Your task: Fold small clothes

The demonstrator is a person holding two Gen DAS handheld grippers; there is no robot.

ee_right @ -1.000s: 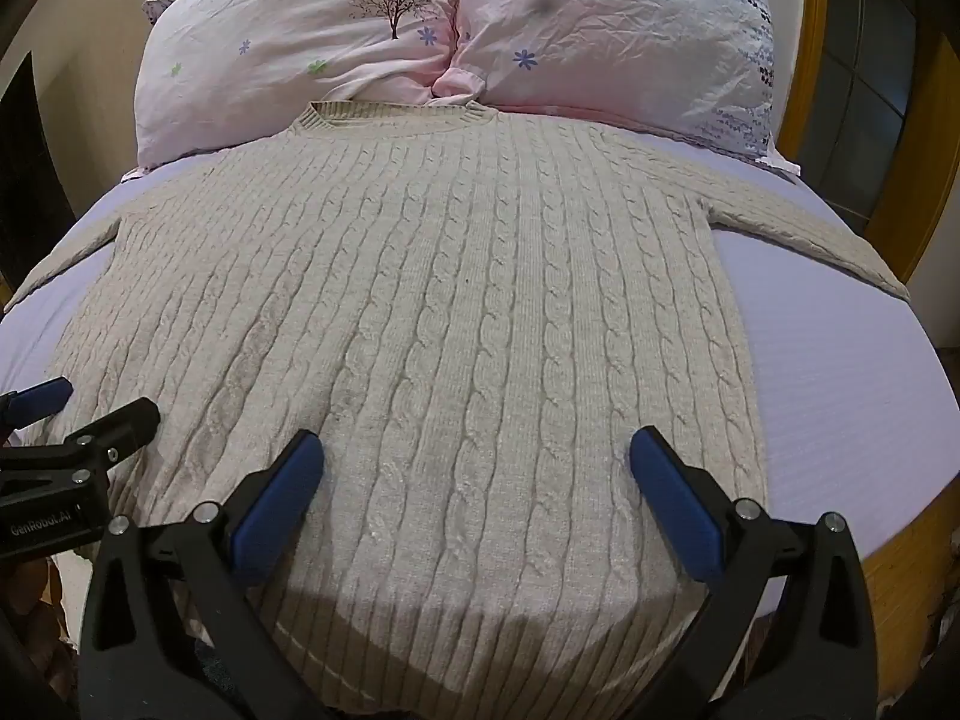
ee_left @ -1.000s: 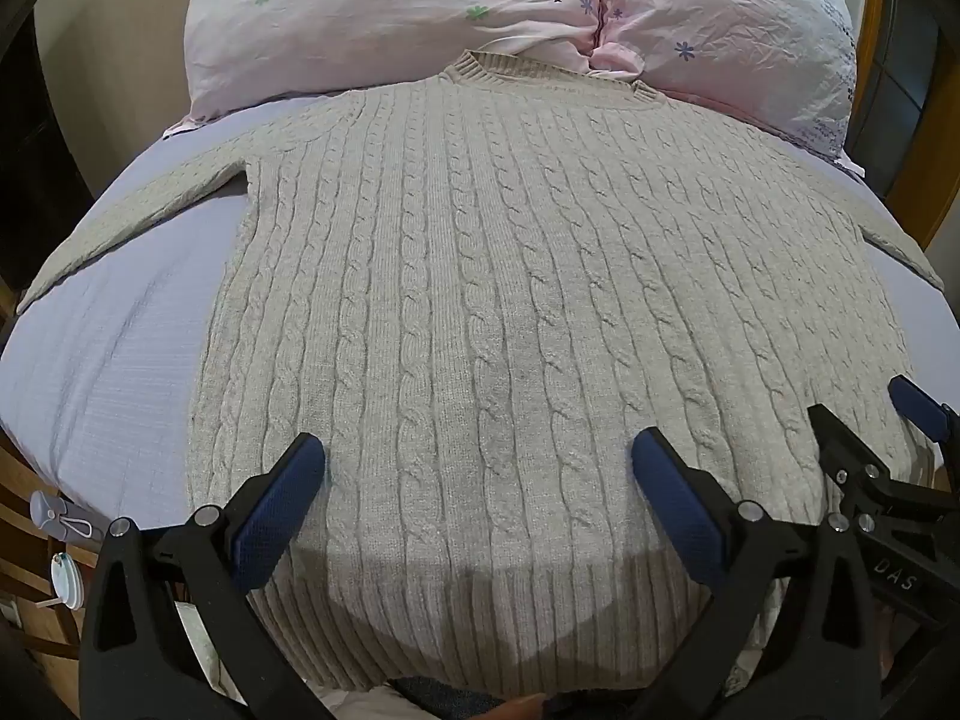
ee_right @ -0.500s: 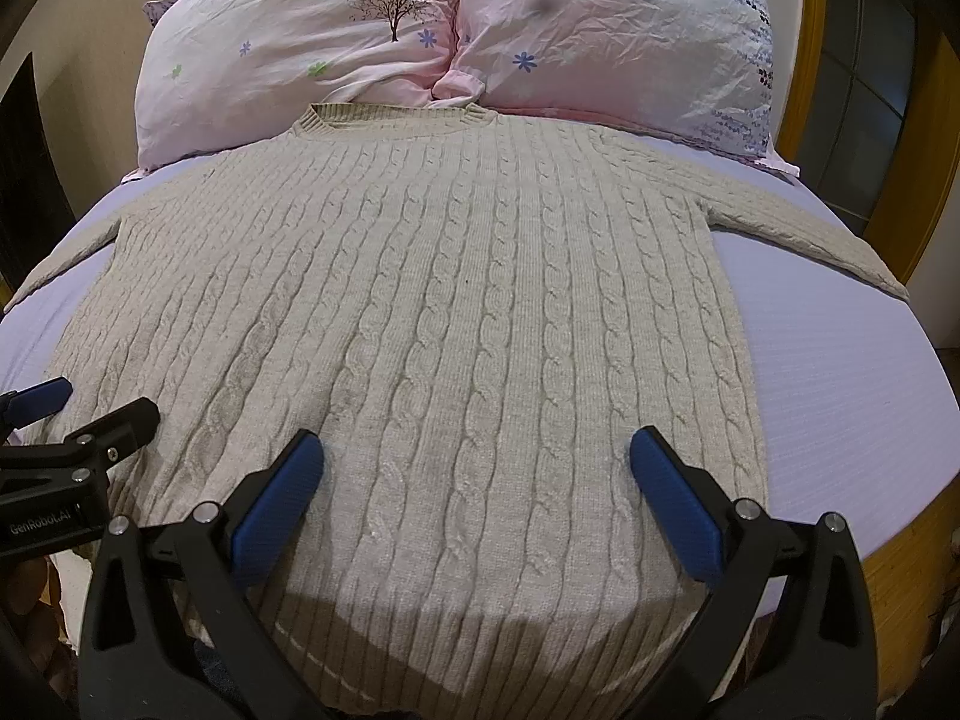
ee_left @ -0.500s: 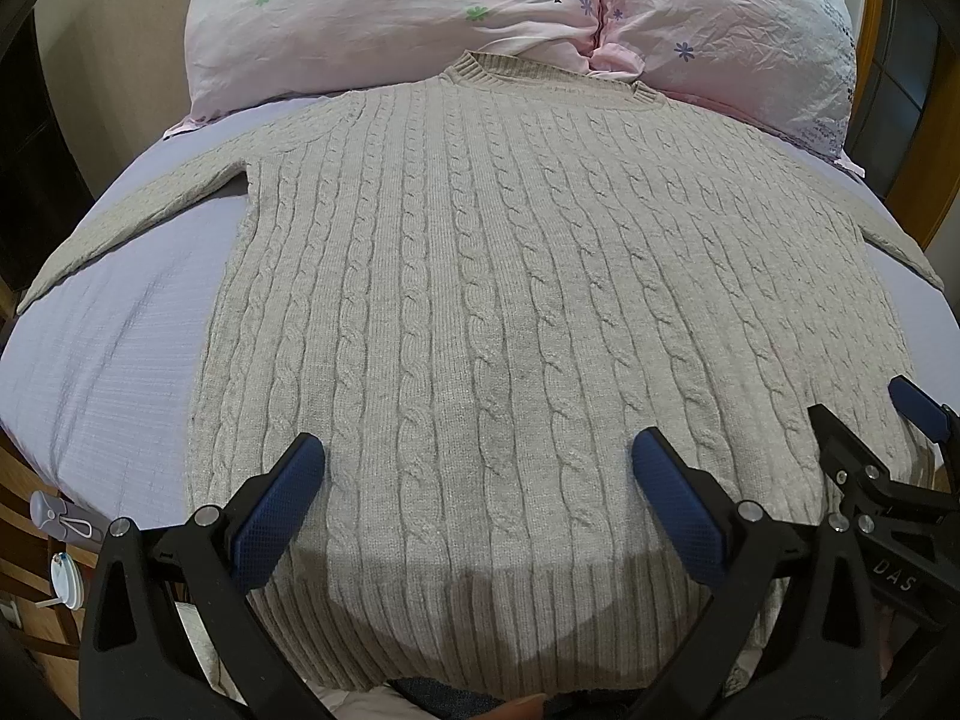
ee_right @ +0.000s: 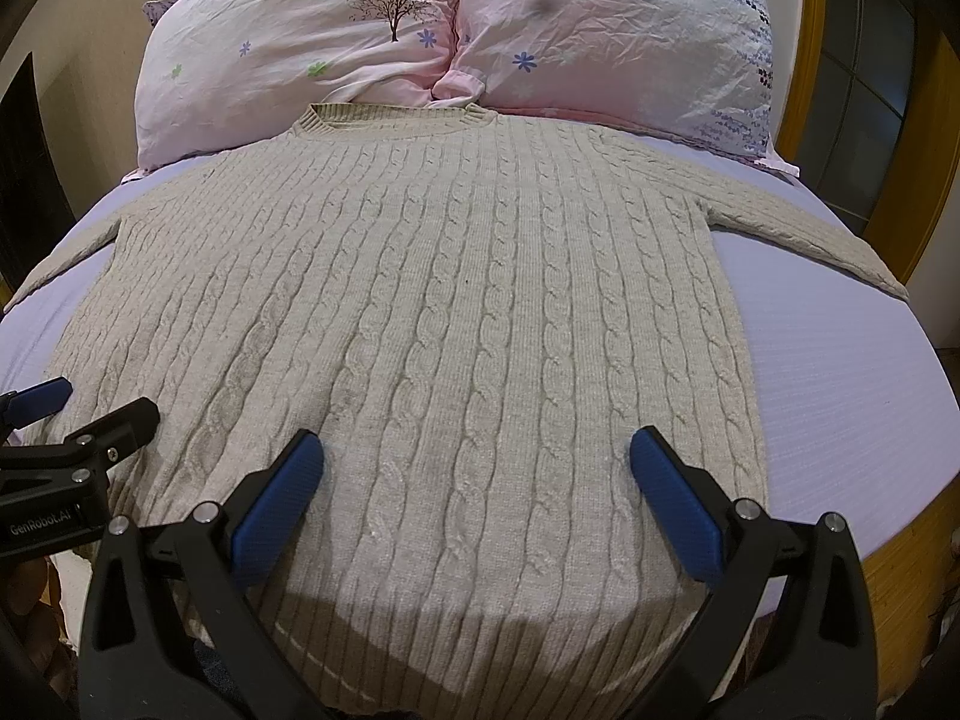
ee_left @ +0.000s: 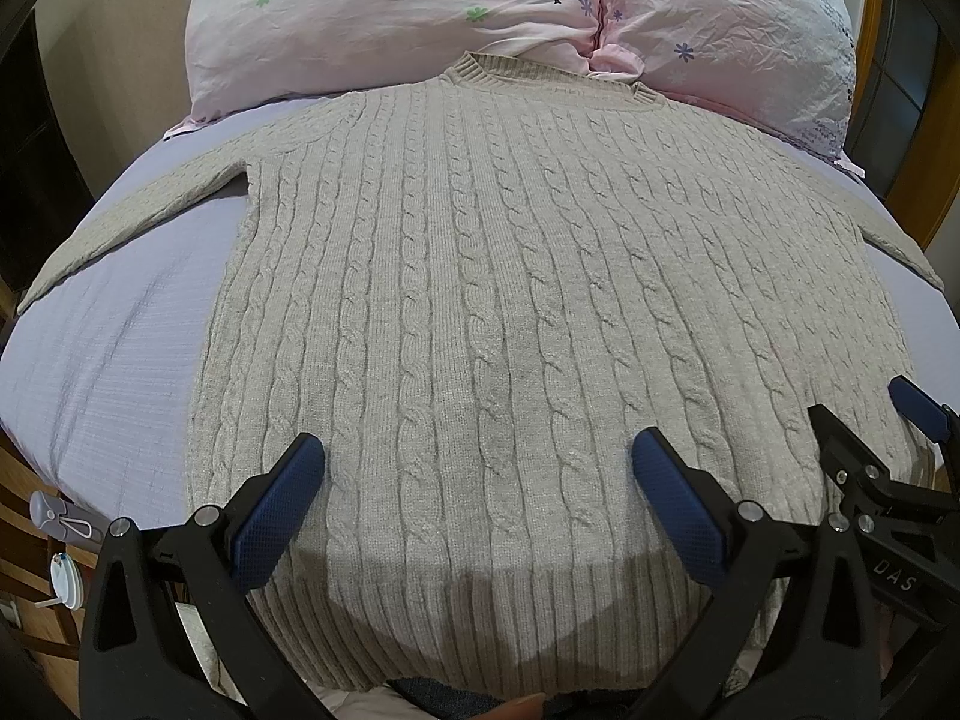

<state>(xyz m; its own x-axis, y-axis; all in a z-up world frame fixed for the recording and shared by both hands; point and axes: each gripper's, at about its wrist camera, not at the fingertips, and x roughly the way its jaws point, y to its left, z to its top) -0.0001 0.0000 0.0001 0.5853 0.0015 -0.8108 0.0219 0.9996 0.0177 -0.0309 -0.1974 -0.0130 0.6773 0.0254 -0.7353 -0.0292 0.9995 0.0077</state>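
Note:
A beige cable-knit sweater (ee_left: 516, 300) lies flat and face up on the lilac bed sheet (ee_left: 108, 372), collar toward the pillows, both sleeves spread out sideways. It also fills the right wrist view (ee_right: 456, 324). My left gripper (ee_left: 480, 480) is open and empty, hovering over the sweater's hem near its left half. My right gripper (ee_right: 474, 480) is open and empty over the hem's right half. Each gripper shows at the edge of the other's view, the right one (ee_left: 870, 438) and the left one (ee_right: 78, 414).
Two pink floral pillows (ee_right: 456, 30) lie at the head of the bed behind the collar. A wooden bed frame (ee_right: 804, 60) rises at the right. Small white and grey items (ee_left: 60, 534) sit on wooden furniture below the bed's left edge.

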